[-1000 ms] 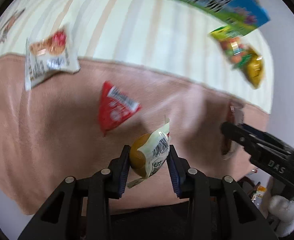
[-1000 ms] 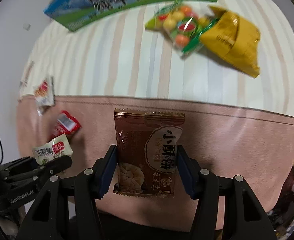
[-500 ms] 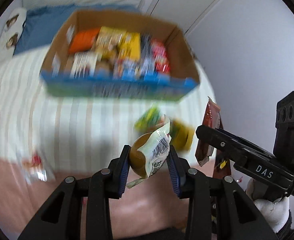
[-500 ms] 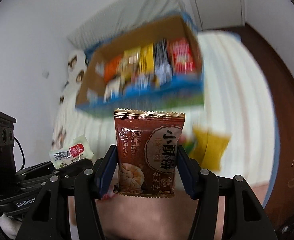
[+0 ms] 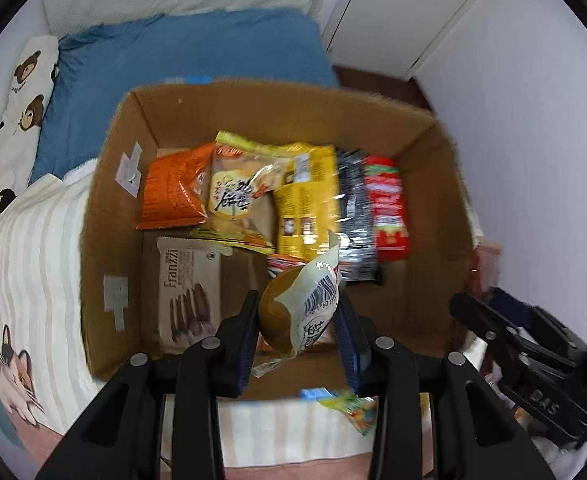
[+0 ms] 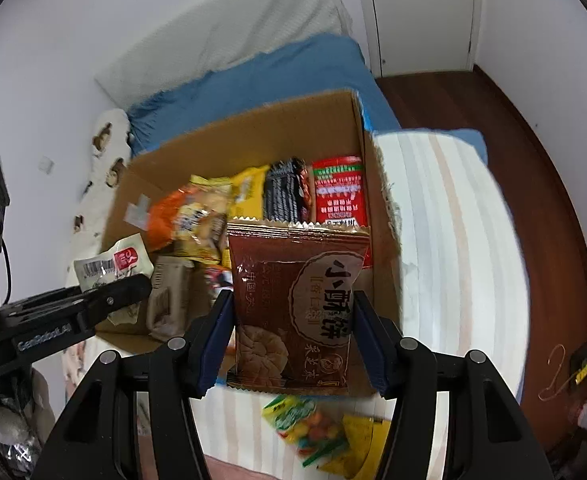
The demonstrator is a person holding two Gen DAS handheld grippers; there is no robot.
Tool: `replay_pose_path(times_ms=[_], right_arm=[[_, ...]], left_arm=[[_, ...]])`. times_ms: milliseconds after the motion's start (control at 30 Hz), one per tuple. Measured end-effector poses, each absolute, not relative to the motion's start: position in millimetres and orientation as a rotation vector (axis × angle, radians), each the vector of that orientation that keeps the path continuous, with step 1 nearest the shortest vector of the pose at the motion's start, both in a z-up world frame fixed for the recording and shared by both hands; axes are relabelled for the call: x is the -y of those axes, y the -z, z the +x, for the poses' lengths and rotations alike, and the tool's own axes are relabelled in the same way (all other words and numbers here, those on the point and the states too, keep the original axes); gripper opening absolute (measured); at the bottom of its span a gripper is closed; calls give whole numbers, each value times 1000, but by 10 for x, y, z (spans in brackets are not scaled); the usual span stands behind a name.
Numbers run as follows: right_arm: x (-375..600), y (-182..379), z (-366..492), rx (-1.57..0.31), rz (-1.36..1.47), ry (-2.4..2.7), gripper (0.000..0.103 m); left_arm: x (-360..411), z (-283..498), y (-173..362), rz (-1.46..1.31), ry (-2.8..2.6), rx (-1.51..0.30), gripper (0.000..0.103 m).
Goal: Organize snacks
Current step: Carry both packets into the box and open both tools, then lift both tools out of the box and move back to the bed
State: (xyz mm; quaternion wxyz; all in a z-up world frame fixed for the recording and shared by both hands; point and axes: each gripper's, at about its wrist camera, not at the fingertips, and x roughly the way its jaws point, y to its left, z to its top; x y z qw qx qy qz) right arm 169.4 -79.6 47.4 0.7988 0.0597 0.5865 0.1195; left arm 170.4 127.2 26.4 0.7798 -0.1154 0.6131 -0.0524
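Landmark: the cardboard box (image 5: 105,216) on the striped bedspread (image 5: 33,264).

Your L gripper (image 5: 297,332) is clamped tight on a small cream-and-yellow snack packet (image 5: 305,308), barcode side facing the cam. It hangs over the box's near edge, just inside the opening.

Your R gripper (image 6: 293,336) is closed partway, pads pressing both side edges of a brown biscuit packet (image 6: 297,300), held upright, printed face to the cam. It's above the box's near-right corner.

Inside the box: orange bag (image 5: 173,192) at far left, clear bag of yellow cakes (image 5: 237,200) next to it, then yellow packet (image 5: 305,200), black packet (image 5: 355,216), red packet (image 5: 387,208) at far right. Franzzi wafer pack (image 5: 187,288) lies at near left on the box floor.

Outside the box, just in front of its near wall: a green candy bag (image 6: 305,428) and a yellow bag (image 6: 365,440) on the bedspread. Behind the box: blue blanket (image 5: 173,52).
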Motion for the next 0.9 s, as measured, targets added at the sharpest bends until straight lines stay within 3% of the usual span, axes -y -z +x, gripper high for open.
replay_pose_path(times_ms=[367, 467, 533, 600, 667, 900], right_arm=[[630, 6, 1860, -1368, 78, -237, 61], [595, 123, 1889, -1422, 68, -231, 66], [568, 121, 1888, -1420, 49, -225, 91], [550, 111, 1884, -1425, 52, -228, 93], [527, 116, 1870, -1434, 44, -225, 94], [528, 98, 1827, -1449, 40, -219, 97]], left_arm=[[-1389, 1894, 434, -303, 98, -1506, 33], [-1426, 1858, 468, -328, 86, -1538, 34], [-1462, 1841, 434, -333, 74, -1532, 39], [-1507, 1830, 391, -340, 63, -1520, 68], [-1540, 1820, 339, -335, 59, -1510, 85], [-1588, 1762, 64, -282, 33, -1465, 95]])
